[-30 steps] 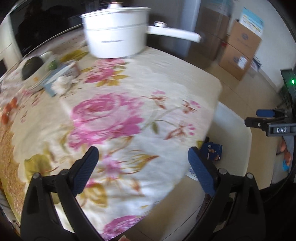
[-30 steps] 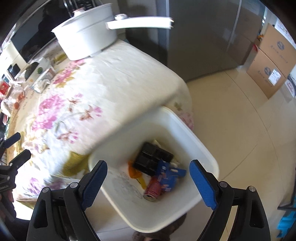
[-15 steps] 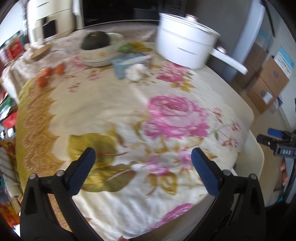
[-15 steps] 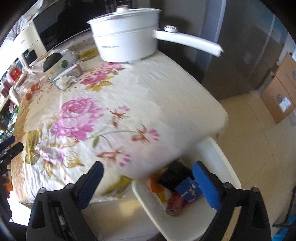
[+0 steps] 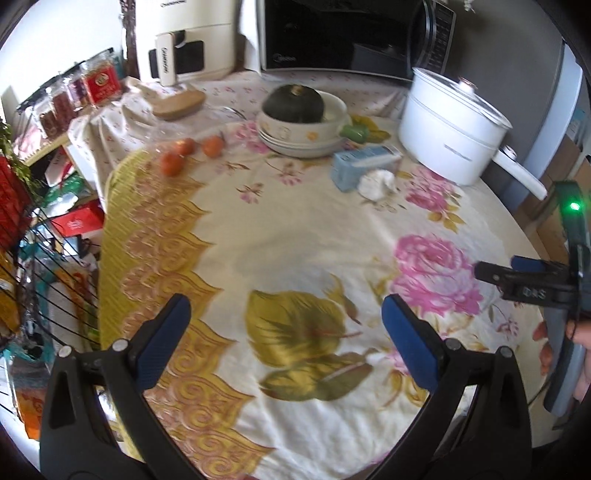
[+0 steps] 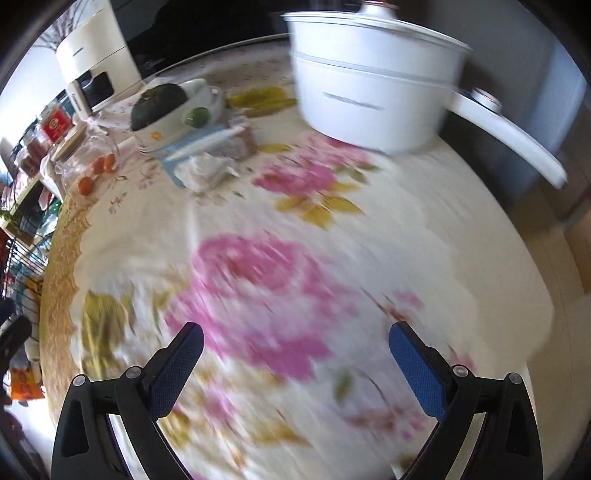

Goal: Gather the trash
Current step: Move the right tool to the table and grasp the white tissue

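My left gripper (image 5: 284, 314) hangs open over the flowered tablecloth (image 5: 295, 240), nothing between its blue pads. The right gripper (image 6: 295, 343) is open too and empty, above a pink rose print; its view is blurred. It also shows at the right edge of the left wrist view, as the other gripper (image 5: 517, 273) in a hand. A crumpled white tissue (image 5: 376, 181) lies by a blue tissue pack (image 5: 364, 162) at the far side; in the right wrist view the tissue (image 6: 207, 168) sits left of centre. The white bin is out of view.
A white pot with a long handle (image 5: 447, 136) stands at the back right. Stacked plates hold a dark squash (image 5: 295, 103). Small orange fruits (image 5: 192, 151) lie at the left. A microwave (image 5: 343, 33) and a white appliance (image 5: 184, 37) stand behind; wire racks (image 5: 33, 258) are left.
Both grippers swung away from the white bin at the table's corner and now face across the table. The bin with its trash has left both views.
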Demonstrator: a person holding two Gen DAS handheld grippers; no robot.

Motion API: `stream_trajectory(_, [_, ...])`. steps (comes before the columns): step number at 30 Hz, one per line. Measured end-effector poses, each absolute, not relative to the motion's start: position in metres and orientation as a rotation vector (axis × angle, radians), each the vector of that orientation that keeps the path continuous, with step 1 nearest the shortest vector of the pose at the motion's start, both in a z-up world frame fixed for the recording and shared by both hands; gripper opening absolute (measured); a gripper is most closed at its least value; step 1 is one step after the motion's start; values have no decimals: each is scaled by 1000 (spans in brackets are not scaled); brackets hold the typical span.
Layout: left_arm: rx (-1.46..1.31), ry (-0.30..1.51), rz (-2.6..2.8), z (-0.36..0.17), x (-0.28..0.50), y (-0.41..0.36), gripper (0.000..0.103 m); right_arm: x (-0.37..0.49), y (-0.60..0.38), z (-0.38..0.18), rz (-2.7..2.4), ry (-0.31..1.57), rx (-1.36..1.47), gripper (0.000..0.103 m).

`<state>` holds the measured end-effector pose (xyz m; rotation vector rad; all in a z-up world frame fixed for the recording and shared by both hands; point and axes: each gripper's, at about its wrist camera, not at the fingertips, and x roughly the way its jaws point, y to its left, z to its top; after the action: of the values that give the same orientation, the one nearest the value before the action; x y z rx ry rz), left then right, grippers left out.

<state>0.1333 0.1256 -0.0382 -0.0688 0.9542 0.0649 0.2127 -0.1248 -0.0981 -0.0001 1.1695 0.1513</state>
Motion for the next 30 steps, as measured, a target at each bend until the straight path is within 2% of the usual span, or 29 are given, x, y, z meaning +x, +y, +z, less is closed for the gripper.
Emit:
stream_trajectory(11, [-155,945,133,-24,149,168,103,306,-54,-126,221,1129,-1,101])
stream_trajectory(14, [-194,963,146,-29,153,179,103,325,-40,-135,258,1123,15,98])
stream_trajectory(17, [-215,978,158,-33,157,186,103,345,-28,-144,285,1127,31,89])
stream_trajectory(18, [-216,982,160,-33,158,188,103,350,-26,-147,287,1128,30,83])
stream_trajectory(20, [-213,986,164,-34,160,189,103,358,-23,-150,290,1126,35,67])
stream_trajectory(22, [-215,986,165,-35,161,189,103,361,-25,-150,309,1123,55,36])
stream_trajectory(23, [-227,978,154,-35,162,189,103,361,-26,-150,322,1131,58,32])
stream_trajectory(27, [-258,968,90,-39,166,181,103,347,-43,-138,348,1138,9,28])
stream_trajectory(30, [-181,973,44,-43,169,158,103,331,-71,-123,337,1143,-2,28])
